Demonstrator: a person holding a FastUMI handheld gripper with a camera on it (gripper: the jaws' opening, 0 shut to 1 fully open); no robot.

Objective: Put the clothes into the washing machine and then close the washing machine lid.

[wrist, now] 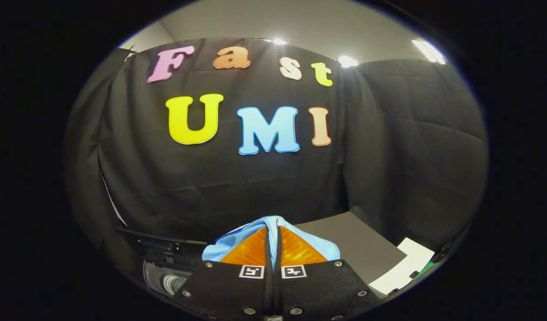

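Note:
My gripper [272,232] is shut on a light blue piece of clothing [318,246], which bunches around and over both fingertips and hangs to either side of them. The cloth is held up in the air in front of the black booth wall. Below and to the left of the fingers is the washing machine [166,278], with its drum opening visible and its dark lid [159,240] raised behind it.
A grey tabletop [362,240] lies to the right of the fingers, with a white sheet [405,267] and a bit of green at its near right corner. The black cloth wall [389,156] closes off the back and the right side.

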